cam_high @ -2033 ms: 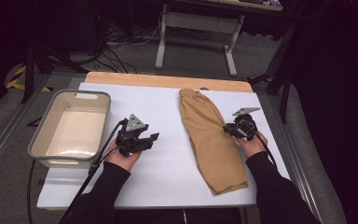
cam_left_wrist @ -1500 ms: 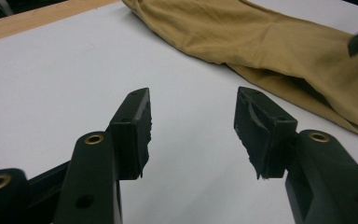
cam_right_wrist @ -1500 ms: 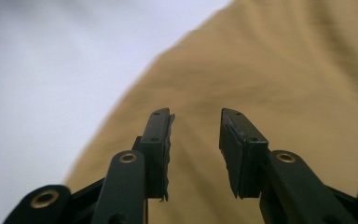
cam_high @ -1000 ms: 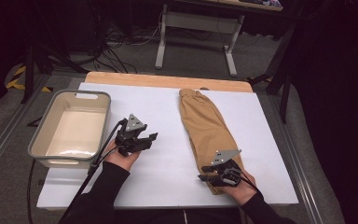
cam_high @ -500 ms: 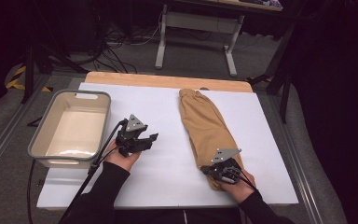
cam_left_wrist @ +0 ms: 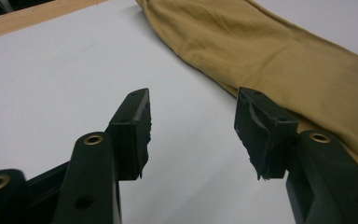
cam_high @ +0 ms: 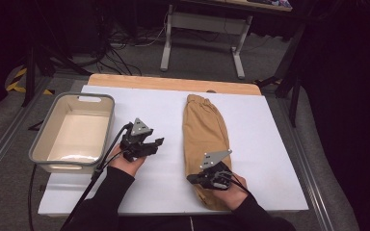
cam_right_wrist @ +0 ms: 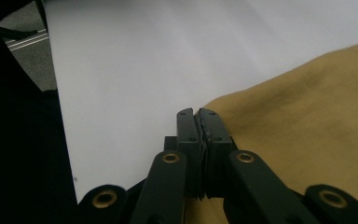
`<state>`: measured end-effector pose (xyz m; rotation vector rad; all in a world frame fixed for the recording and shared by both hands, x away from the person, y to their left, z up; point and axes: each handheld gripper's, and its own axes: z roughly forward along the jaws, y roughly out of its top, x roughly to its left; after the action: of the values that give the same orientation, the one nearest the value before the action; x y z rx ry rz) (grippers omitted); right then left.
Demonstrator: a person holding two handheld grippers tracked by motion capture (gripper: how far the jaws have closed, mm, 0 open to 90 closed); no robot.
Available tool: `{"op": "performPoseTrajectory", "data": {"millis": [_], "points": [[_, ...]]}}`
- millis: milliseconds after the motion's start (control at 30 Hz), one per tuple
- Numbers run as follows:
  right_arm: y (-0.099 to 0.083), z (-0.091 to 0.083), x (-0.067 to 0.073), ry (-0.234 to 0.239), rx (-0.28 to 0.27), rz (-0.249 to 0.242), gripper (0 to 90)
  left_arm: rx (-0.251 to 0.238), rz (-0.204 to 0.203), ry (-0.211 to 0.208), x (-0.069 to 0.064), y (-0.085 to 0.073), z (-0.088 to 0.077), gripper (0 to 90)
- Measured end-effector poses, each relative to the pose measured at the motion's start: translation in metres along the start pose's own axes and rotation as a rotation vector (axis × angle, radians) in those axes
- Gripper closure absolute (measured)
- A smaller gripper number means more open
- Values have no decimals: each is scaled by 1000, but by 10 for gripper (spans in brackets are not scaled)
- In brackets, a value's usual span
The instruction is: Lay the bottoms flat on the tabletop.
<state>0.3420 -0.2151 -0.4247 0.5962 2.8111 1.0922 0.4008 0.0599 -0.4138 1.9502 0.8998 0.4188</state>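
Tan trousers (cam_high: pixel 204 130), folded lengthwise, lie on the white table top (cam_high: pixel 154 108) with the elastic waistband at the far end. My right gripper (cam_high: pixel 193 179) is at the near left edge of the trousers. In the right gripper view its jaws (cam_right_wrist: pixel 198 112) are pressed together just where the tan cloth (cam_right_wrist: pixel 307 121) edge meets them, so they seem to pinch that edge. My left gripper (cam_high: pixel 156 144) rests open on the bare table left of the trousers. In the left gripper view nothing is between its jaws (cam_left_wrist: pixel 193 126), and the trousers (cam_left_wrist: pixel 284 56) lie just beyond them.
A grey bin (cam_high: pixel 72 96) with a pale, empty inside stands at the table's left side. A wooden strip (cam_high: pixel 173 83) runs along the far edge. Cables and a metal stand sit on the floor beyond. White surface lies between the bin and the trousers.
My right gripper went from the trousers' right side down to their near end, then shifted left across the cloth to its left edge. The left gripper has not moved.
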Motion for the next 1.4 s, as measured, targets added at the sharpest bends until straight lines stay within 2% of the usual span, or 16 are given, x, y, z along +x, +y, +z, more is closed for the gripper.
{"op": "performPoseTrajectory", "data": {"millis": [100,133,200,233,300,367,500,600,633,767,833,967,1033,1133,1267,1400], "points": [[4,9,3,61,12,-11,847,-2,-1,-4,1,0,0,468],[3,9,4,75,-1,-15,822,-3,0,-7,1,0,0,468],[3,4,3,105,-37,-12,719,-2,3,-21,1,1,1,464],[3,0,1,103,-61,-10,662,1,-1,-31,-1,1,2,457],[2,-10,-5,71,-98,-10,631,1,6,-52,-3,2,4,451],[0,-21,-16,19,-115,10,593,5,16,-70,-6,5,7,441],[-6,-38,-44,-135,-136,44,593,11,29,-97,-11,9,14,431],[-12,-48,-64,-239,-140,87,601,19,35,-116,-15,13,20,431],[-14,-49,-69,-256,-145,98,602,23,34,-126,-16,14,22,430],[-19,-52,-91,-297,-151,149,576,60,52,-155,-21,18,32,434],[-21,-52,-100,-287,-153,157,562,74,54,-168,-23,20,36,433],[-22,-52,-111,-326,-144,165,560,90,56,-172,-22,23,43,434],[-23,-52,-117,-341,-142,175,549,92,40,-177,-22,24,47,445],[-26,-50,-127,-333,-142,196,508,110,39,-168,-20,26,53,461],[-29,-49,-138,-361,-134,219,510,133,20,-161,-19,28,62,461],[-29,-45,-147,-385,-125,231,520,152,19,-149,-18,28,69,469]]}}
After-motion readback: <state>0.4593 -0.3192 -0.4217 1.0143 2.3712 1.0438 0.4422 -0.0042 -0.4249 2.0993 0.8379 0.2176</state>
